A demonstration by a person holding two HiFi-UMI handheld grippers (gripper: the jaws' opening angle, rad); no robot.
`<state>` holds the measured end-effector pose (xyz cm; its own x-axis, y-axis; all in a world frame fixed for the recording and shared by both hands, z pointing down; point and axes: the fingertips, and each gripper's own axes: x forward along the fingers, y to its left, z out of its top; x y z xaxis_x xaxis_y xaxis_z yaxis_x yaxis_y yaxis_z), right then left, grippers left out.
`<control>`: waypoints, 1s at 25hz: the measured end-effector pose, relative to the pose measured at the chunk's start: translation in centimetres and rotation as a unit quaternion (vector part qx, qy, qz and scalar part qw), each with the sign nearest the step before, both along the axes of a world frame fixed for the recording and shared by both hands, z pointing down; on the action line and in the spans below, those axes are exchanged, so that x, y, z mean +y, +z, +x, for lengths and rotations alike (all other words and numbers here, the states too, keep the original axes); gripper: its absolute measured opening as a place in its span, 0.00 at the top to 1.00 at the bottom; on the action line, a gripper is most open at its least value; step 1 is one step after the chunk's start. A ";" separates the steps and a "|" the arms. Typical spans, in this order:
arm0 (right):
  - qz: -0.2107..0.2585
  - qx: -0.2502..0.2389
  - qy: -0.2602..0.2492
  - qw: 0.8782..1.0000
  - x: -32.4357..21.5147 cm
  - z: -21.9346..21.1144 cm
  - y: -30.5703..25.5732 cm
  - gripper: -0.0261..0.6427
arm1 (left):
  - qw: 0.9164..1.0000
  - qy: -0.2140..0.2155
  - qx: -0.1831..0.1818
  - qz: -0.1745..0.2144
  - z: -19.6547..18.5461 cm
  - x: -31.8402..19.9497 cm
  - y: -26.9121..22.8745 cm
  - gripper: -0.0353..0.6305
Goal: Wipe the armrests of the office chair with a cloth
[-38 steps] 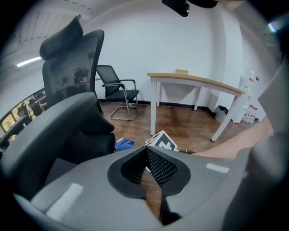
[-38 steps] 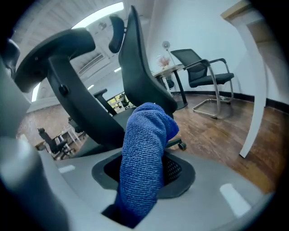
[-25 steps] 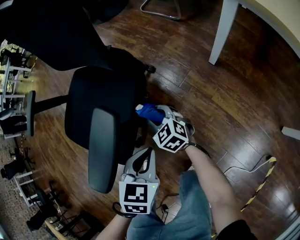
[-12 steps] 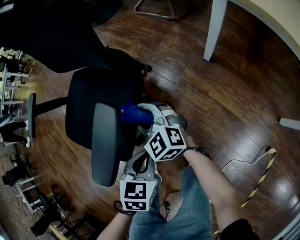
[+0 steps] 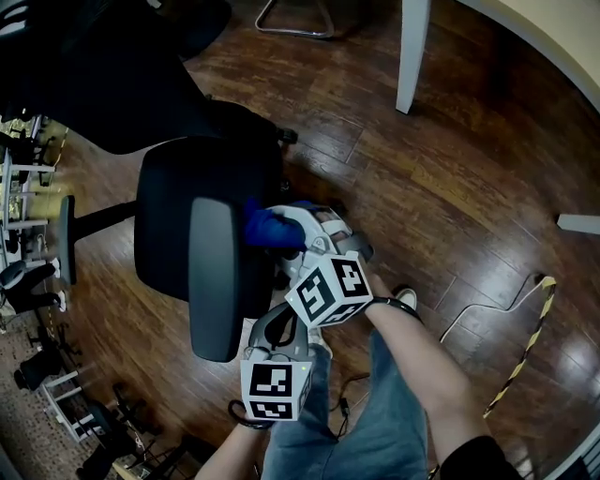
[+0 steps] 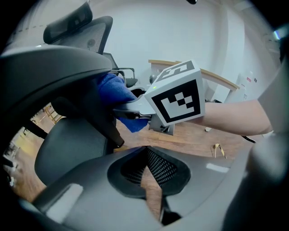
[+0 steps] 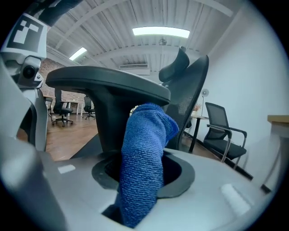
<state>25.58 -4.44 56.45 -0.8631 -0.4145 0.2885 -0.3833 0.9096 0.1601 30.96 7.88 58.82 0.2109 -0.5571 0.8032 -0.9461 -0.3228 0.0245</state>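
Observation:
The black office chair's near armrest runs lengthwise beside the seat. My right gripper is shut on a blue cloth, which presses against the armrest's right side, just under the pad. In the right gripper view the cloth hangs between the jaws of the right gripper, below the armrest pad. My left gripper hovers shut and holds nothing, just behind the right one. From the left gripper view, the left gripper faces the cloth and the armrest underside.
Dark wooden floor all round. A white table leg stands at the back, with a metal chair base beside it. A cable and striped tape lie at right. Racks crowd the left edge. The person's legs are below.
My right gripper has carried the blue cloth leftward, from clear of the chair to the armrest's side. The left gripper has stayed about where it was.

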 end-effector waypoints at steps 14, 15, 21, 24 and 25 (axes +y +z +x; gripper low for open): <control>-0.270 -0.045 0.210 0.939 3.3 3.2 15.7 0.75 | 0.997 0.070 0.015 -0.002 -0.1 1.2 1.0 0.94; -0.282 -0.045 0.216 0.934 3.8 3.0 16.6 0.75 | 0.997 0.077 0.016 -0.002 0.0 1.3 1.1 0.94; -0.331 -0.044 0.228 0.915 6.1 0.4 19.9 0.75 | 0.994 0.106 0.022 -0.004 -0.6 1.8 1.6 0.94; -0.334 -0.040 0.225 0.915 6.7 -0.7 20.0 0.75 | 0.992 0.121 0.022 -0.006 -0.8 2.4 1.8 0.94; -0.330 -0.040 0.224 0.916 6.8 -1.0 19.8 0.75 | 0.992 0.125 0.022 -0.006 -0.9 2.6 1.8 0.94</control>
